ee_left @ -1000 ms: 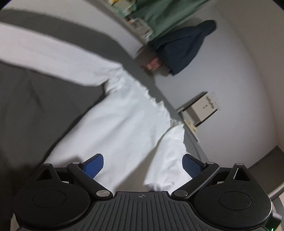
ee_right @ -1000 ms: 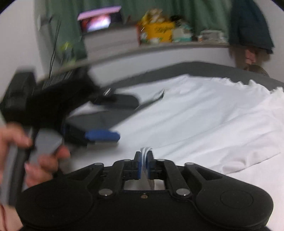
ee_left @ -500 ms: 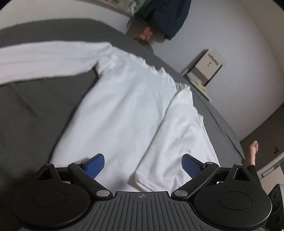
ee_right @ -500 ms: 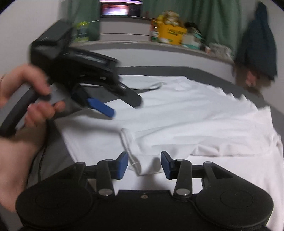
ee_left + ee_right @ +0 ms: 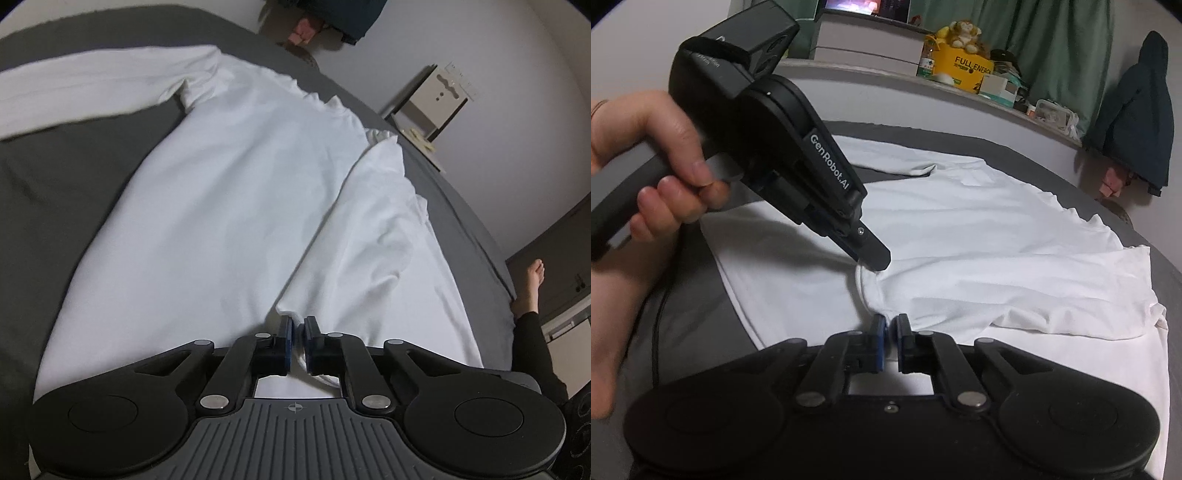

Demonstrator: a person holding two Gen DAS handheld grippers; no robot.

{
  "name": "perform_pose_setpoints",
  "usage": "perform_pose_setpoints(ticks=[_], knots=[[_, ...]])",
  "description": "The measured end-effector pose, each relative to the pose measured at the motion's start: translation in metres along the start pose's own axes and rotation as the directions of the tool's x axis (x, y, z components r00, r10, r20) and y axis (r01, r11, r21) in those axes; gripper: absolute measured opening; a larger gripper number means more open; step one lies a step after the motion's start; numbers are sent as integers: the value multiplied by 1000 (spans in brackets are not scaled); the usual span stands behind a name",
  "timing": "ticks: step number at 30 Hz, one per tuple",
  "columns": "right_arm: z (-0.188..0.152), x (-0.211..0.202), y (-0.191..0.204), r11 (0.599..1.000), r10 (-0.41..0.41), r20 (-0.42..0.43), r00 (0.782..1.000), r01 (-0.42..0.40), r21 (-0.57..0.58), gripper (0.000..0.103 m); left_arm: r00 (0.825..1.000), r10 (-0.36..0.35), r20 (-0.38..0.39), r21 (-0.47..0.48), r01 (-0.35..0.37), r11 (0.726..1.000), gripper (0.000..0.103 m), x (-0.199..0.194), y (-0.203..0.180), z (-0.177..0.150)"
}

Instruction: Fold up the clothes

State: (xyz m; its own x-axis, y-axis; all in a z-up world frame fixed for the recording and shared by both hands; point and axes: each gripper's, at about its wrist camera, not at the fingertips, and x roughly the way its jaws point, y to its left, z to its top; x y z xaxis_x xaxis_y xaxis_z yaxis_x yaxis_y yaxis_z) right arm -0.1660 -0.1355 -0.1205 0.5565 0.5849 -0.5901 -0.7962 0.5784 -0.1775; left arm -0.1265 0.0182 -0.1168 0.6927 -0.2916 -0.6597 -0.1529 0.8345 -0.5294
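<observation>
White long-sleeve shirt (image 5: 236, 192) lies flat on the dark grey bed cover (image 5: 44, 206), filling the middle of both views. One sleeve stretches out to 10 o'clock in the left wrist view; the other sleeve (image 5: 369, 236) is folded over the body, running from 1 o'clock down to 6 o'clock, cuff end right at the tongs.

Left gripper (image 5: 298, 345): blue pads nearly together, clamped on the cuff of the folded sleeve, white cloth showing in the narrow slot between them. In the right wrist view the same tool (image 5: 871, 254) comes in from 10 o'clock, held by a hand (image 5: 661, 162), its tip down on the cuff edge where the cloth puckers.

Right gripper (image 5: 890, 339): jaws likewise close together, pinching the lower edge of that sleeve cuff at 6 o'clock, just below the left tool's tip. Both tongs hold the same cuff, near each other, not touching.

Sleeve cloth fans out from the two grips toward 3 o'clock. Shirt hem lies under the right tool at bottom. Shelf with a yellow box (image 5: 964, 70) at 12 o'clock; dark jacket (image 5: 1134, 110) hanging at 2 o'clock.
</observation>
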Motion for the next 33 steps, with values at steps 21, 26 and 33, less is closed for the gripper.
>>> perform_pose_setpoints(ticks=[21, 26, 33], knots=[[31, 5, 9, 995, 70, 44, 997, -73, 65, 2, 986, 115, 124, 34, -120, 992, 3, -31, 5, 20], [17, 13, 2, 985, 120, -36, 992, -114, 132, 5, 970, 240, 41, 78, -242, 967, 3, -18, 6, 13], [12, -5, -10, 984, 128, 5, 992, -127, 128, 16, 960, 273, 67, 10, -274, 962, 4, -27, 13, 17]])
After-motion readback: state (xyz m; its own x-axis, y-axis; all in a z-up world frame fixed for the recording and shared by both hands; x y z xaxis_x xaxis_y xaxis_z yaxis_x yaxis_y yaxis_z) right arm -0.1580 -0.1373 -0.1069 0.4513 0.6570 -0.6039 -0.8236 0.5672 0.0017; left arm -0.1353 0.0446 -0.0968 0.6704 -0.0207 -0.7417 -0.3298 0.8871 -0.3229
